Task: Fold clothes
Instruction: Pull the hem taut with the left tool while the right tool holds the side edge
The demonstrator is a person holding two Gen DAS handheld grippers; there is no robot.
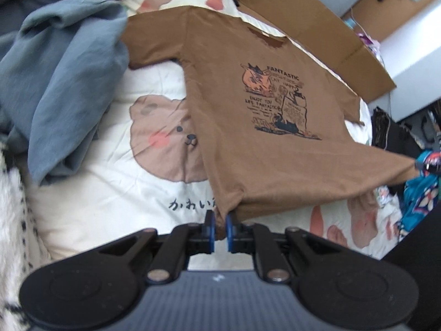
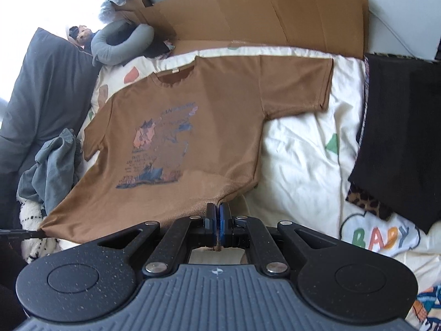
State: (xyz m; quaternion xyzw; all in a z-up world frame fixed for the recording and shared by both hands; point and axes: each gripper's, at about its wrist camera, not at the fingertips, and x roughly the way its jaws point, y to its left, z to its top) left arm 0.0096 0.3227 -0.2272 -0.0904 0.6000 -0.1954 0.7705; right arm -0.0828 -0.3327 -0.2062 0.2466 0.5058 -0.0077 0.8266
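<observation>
A brown T-shirt (image 1: 248,115) with a dark cartoon print lies face up on a cream bedspread, its hem lifted off the bed. My left gripper (image 1: 219,215) is shut on the hem's left corner, the cloth bunched between its blue pads. In the right wrist view the same T-shirt (image 2: 209,127) stretches away from my right gripper (image 2: 217,207), which is shut on the hem's right corner. The collar and both sleeves still rest flat on the bed. At the far right of the left wrist view, the other gripper's tip (image 1: 430,162) holds the opposite corner.
A heap of blue-grey clothes (image 1: 63,77) lies left of the shirt. Flattened cardboard (image 2: 261,13) stands behind the bed. A black garment (image 2: 399,132) lies on the right over a leopard-print piece. A grey neck pillow (image 2: 121,44) and a dark pillow (image 2: 46,91) sit at the far left.
</observation>
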